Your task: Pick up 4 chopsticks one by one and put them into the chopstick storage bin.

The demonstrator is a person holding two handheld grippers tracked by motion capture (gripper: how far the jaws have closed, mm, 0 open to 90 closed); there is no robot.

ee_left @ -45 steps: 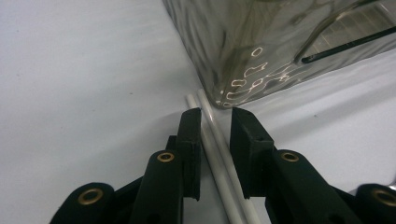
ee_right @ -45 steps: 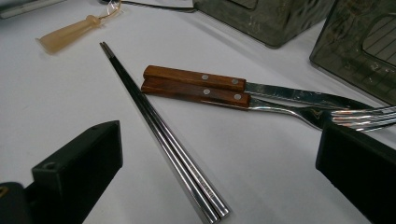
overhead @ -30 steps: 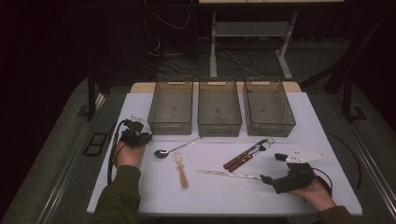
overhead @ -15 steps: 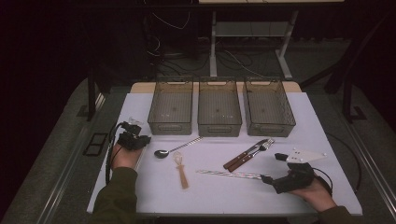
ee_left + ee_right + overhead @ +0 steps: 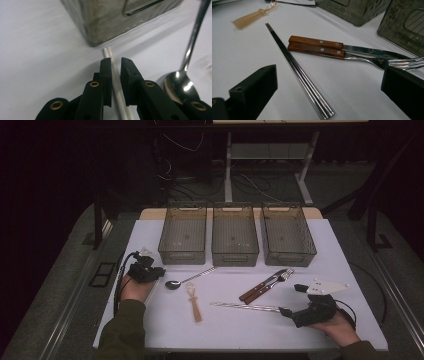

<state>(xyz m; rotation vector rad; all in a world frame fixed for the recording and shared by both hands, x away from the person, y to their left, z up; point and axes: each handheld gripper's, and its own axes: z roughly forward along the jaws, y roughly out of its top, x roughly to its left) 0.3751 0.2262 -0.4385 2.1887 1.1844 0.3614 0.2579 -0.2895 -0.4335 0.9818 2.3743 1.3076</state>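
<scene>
Between left tool (image 5: 113,67) jaws | white chopsticks (image 5: 117,85) | clamped

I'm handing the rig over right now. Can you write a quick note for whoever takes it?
Left tongs: closed around the white chopsticks, which lie on the table by the corner of the left bin.
Right tongs: wide open, low over the near end of the metal chopsticks, holding nothing.
Done: nothing is sorted; all three bins are empty.
Left: the spoon, the knife and fork, a small beige utensil and both chopstick pairs are on the table, probably meant for the bins.
</scene>
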